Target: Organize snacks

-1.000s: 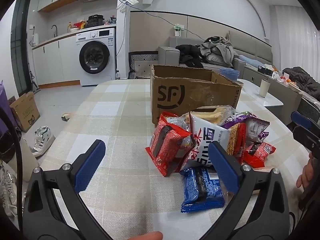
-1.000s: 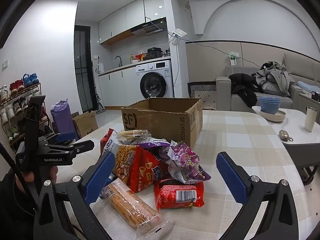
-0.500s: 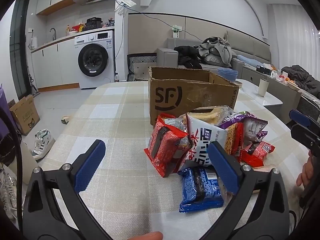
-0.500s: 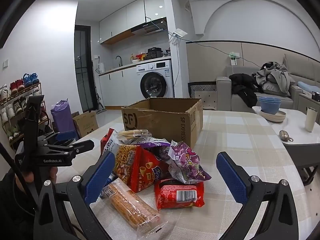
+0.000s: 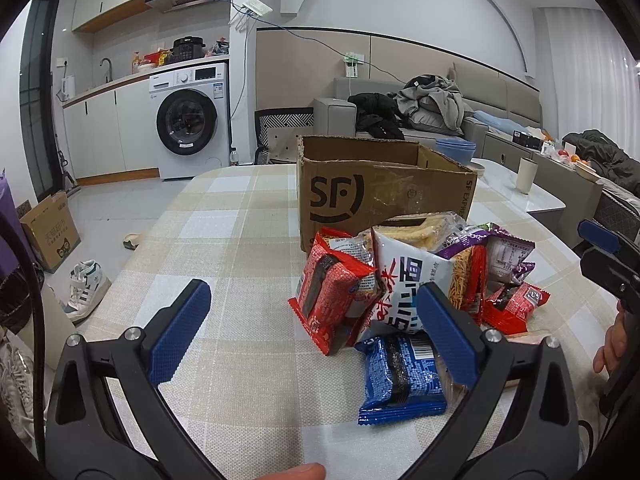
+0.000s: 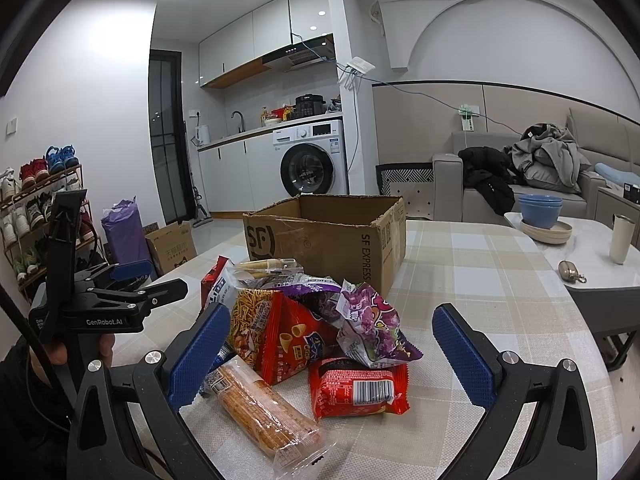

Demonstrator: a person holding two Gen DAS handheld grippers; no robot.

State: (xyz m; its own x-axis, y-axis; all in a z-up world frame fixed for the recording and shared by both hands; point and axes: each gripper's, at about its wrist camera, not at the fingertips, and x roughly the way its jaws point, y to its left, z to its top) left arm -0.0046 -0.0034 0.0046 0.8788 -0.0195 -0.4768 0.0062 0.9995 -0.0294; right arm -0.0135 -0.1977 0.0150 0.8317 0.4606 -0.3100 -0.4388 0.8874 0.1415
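A pile of snack packets lies on the checked tablecloth in front of an open SF cardboard box (image 5: pixel 380 196), which also shows in the right wrist view (image 6: pixel 328 236). In the left wrist view a red packet (image 5: pixel 332 296), a white packet (image 5: pixel 404 280) and a blue packet (image 5: pixel 400 380) are nearest. My left gripper (image 5: pixel 316 320) is open and empty, just short of the pile. In the right wrist view a red bar packet (image 6: pixel 360 388), a clear-wrapped orange bar (image 6: pixel 264 412), a red chip bag (image 6: pixel 296 340) and a purple bag (image 6: pixel 372 324) lie near. My right gripper (image 6: pixel 332 344) is open and empty above them.
The tablecloth (image 5: pixel 224 240) stretches left of the pile. A side table (image 6: pixel 580 256) holds blue bowls (image 6: pixel 540 208) and a cup (image 6: pixel 622 240). A washing machine (image 5: pixel 188 120), a sofa with clothes, floor boxes and shoes lie beyond. The left gripper shows in the right wrist view (image 6: pixel 132 280).
The left gripper has drifted slightly, so the box and pile sit a little more to the left in its view. The right gripper has hardly moved.
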